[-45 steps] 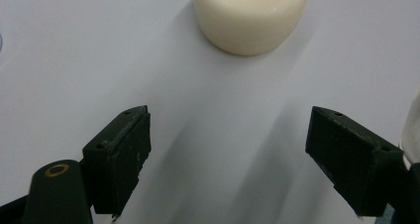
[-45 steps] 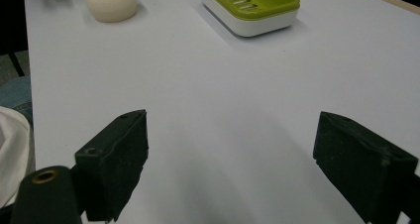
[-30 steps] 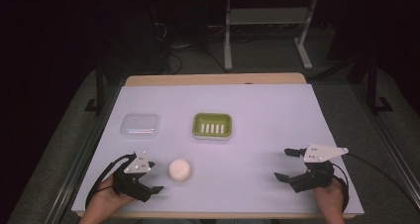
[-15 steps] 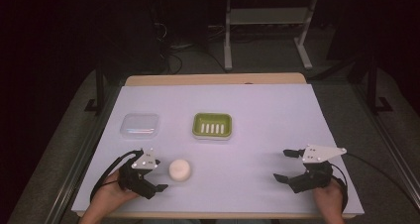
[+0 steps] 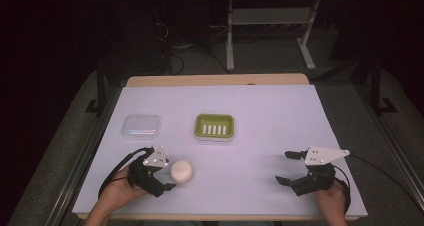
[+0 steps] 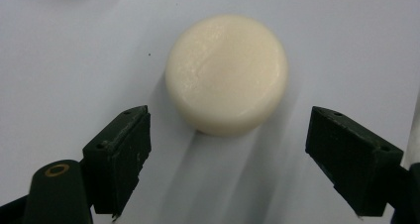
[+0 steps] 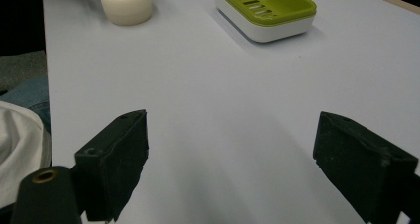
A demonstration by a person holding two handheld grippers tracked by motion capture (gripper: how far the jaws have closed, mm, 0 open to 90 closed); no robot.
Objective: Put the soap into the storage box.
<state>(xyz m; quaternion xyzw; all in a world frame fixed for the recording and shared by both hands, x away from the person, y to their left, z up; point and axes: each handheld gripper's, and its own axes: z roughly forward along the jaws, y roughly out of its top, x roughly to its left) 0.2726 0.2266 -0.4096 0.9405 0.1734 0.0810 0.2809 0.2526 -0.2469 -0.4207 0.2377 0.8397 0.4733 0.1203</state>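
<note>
A round cream soap bar lies on the white table near the front left. My left gripper is open right beside it, its jaws on either side of the bar's near edge without touching. A green soap dish with a white base sits empty at the table's middle. A clear plastic lid lies to the dish's left. My right gripper is open at the front right, with nothing between its jaws.
The white table sheet reaches a wooden back edge. Metal frame rails run along both sides. A stand's legs and cables lie on the dark floor beyond.
My left gripper has moved right, toward the soap bar, and now brackets its near edge. The right gripper has barely shifted.
</note>
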